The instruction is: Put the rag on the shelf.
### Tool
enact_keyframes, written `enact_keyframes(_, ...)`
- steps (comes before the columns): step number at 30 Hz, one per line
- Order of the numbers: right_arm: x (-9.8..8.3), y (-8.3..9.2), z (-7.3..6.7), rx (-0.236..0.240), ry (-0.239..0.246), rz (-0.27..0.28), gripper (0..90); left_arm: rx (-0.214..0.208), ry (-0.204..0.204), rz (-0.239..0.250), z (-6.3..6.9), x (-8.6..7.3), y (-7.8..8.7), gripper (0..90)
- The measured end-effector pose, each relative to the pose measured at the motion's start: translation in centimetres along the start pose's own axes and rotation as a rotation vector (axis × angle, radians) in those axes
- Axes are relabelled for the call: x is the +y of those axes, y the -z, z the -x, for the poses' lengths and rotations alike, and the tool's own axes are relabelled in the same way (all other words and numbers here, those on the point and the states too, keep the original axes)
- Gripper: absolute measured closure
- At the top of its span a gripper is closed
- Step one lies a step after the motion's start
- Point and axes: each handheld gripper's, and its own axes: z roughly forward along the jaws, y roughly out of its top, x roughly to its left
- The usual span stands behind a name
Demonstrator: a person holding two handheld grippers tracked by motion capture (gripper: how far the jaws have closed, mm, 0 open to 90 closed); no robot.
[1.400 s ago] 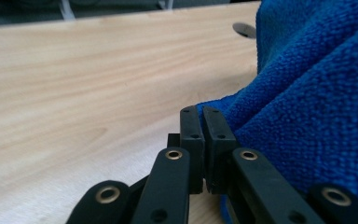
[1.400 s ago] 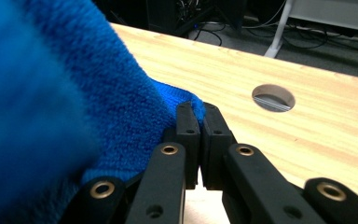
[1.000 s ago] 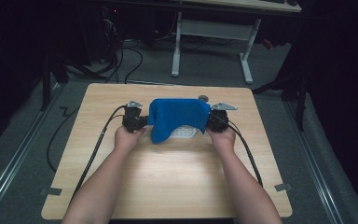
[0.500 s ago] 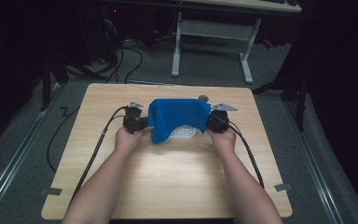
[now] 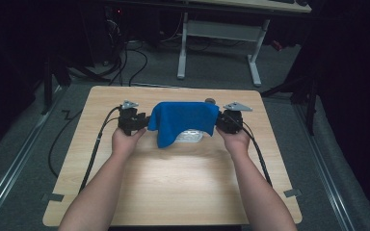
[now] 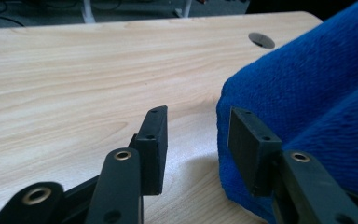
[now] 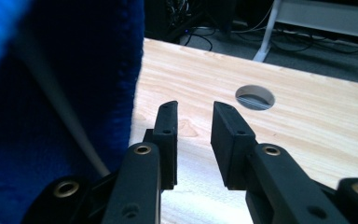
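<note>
A blue fleece cloth (image 5: 183,120) lies draped over a pale, clear-looking object (image 5: 191,136) at the middle of the wooden table (image 5: 173,183); most of that object is hidden. My left gripper (image 5: 143,123) sits at the cloth's left edge. In the left gripper view it stands open (image 6: 196,135), and the cloth (image 6: 307,84) lies against the outside of its right-hand jaw with nothing between the jaws. At the cloth's right edge is my right gripper (image 5: 220,123). In the right gripper view it is open (image 7: 193,126) over bare wood, with the cloth (image 7: 74,70) just left of it.
A round cable hole (image 5: 210,101) (image 7: 255,97) sits near the table's far edge, behind the cloth. Cables trail from both grippers toward the table's sides. A white desk frame (image 5: 221,33) and loose floor cables stand beyond the far edge.
</note>
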Motion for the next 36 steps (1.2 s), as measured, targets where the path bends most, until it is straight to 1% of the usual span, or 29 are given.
enact_keyframes(3, 0.3, 0.5, 0.2, -0.009, 0.004, 0.004, 70.2, 0.011, -0.015, 0.010, 0.0, 0.2, 0.6, 57.4)
enact_keyframes(8, 0.7, 1.3, 0.5, -0.022, 0.009, 0.015, 68.1, 0.025, -0.017, 0.028, -0.1, 0.5, 1.6, 57.2)
enact_keyframes(9, 0.9, 1.7, 0.6, -0.028, 0.010, 0.022, 67.5, 0.028, -0.019, 0.030, -0.1, 0.5, 1.8, 57.0)
enact_keyframes(10, 0.9, 1.7, 0.6, -0.028, 0.010, 0.022, 67.5, 0.031, -0.020, 0.031, -0.2, 0.6, 2.0, 57.0)
enact_keyframes(17, 1.5, 3.0, 1.0, -0.042, 0.008, 0.041, 66.4, 0.056, -0.013, 0.058, -0.6, 0.9, 3.6, 56.3)
enact_keyframes(24, 1.8, 3.6, 1.1, -0.051, 0.013, 0.054, 65.9, 0.061, -0.020, 0.068, -0.5, 1.2, 4.4, 55.9)
enact_keyframes(30, 1.7, 4.2, 0.9, -0.045, 0.016, 0.044, 65.0, 0.056, -0.033, 0.070, -0.3, 0.5, 5.1, 56.6)
enact_keyframes(31, 1.7, 4.6, 0.8, -0.042, 0.023, 0.050, 65.5, 0.043, -0.021, 0.080, -0.2, 0.1, 5.4, 56.7)
enact_keyframes(32, 1.7, 4.6, 0.8, -0.042, 0.023, 0.050, 65.5, 0.043, -0.021, 0.080, -0.2, 0.1, 5.4, 56.7)
enact_keyframes(33, 1.5, 5.0, 0.5, -0.042, 0.042, 0.062, 65.5, 0.040, -0.018, 0.085, -0.2, -0.2, 5.6, 56.7)
enact_keyframes(36, 1.2, 5.5, 0.3, -0.054, 0.045, 0.068, 65.3, 0.038, -0.029, 0.088, 0.1, -0.7, 6.1, 56.6)
